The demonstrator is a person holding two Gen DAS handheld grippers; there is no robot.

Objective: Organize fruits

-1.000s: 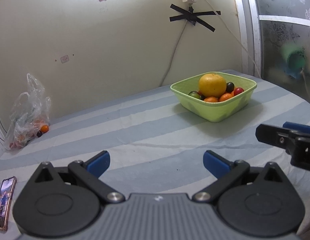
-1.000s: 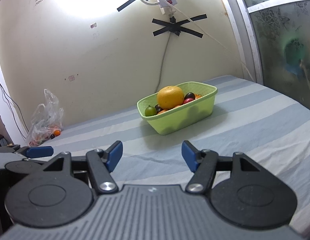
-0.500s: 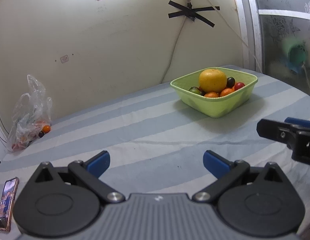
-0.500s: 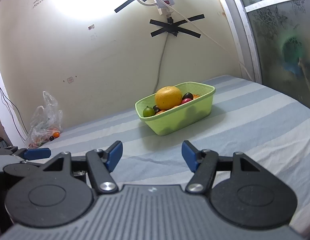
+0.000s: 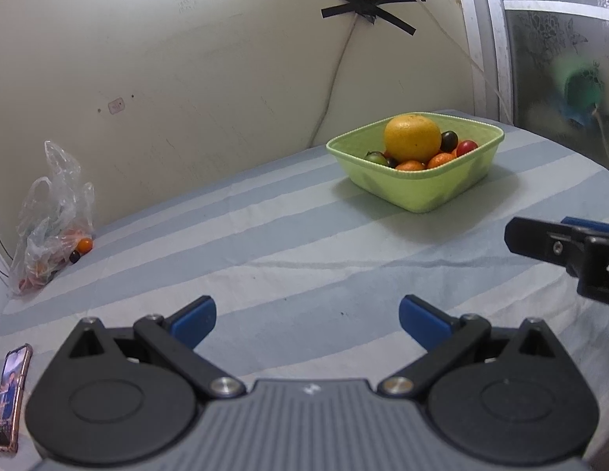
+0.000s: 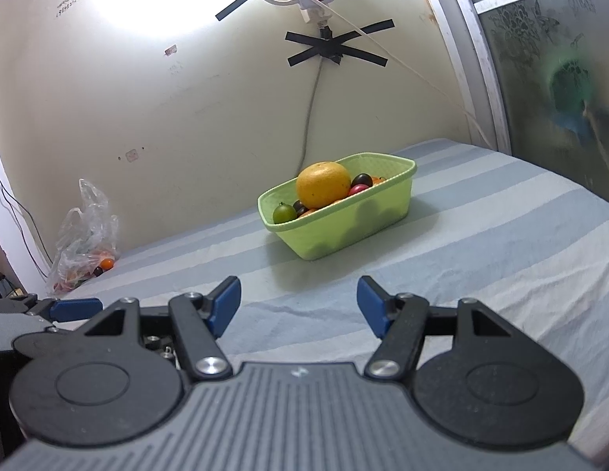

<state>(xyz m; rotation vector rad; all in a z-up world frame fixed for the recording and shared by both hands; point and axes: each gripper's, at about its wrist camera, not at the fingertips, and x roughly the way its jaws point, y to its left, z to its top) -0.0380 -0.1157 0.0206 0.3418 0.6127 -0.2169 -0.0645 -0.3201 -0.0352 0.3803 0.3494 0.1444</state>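
Note:
A light green basket (image 5: 422, 192) (image 6: 367, 219) stands on the striped sheet near the wall. It holds a large orange (image 5: 412, 138) (image 6: 323, 184) and several small fruits: red, dark, green and orange ones. My left gripper (image 5: 306, 318) is open with nothing between its blue pads, well short of the basket. My right gripper (image 6: 298, 302) is open too and empty, also short of the basket. A finger of the right gripper (image 5: 540, 241) shows at the right edge of the left wrist view.
A clear plastic bag (image 5: 49, 227) (image 6: 84, 243) with small fruits lies at the far left by the wall. A phone (image 5: 10, 396) lies at the near left. A cable (image 6: 310, 117) hangs down the wall behind the basket. A patterned glass panel (image 6: 559, 59) closes the right side.
The left wrist view has tipped down a little, so the basket and wall sit higher in it. The right gripper has kept still. Both grippers stay open.

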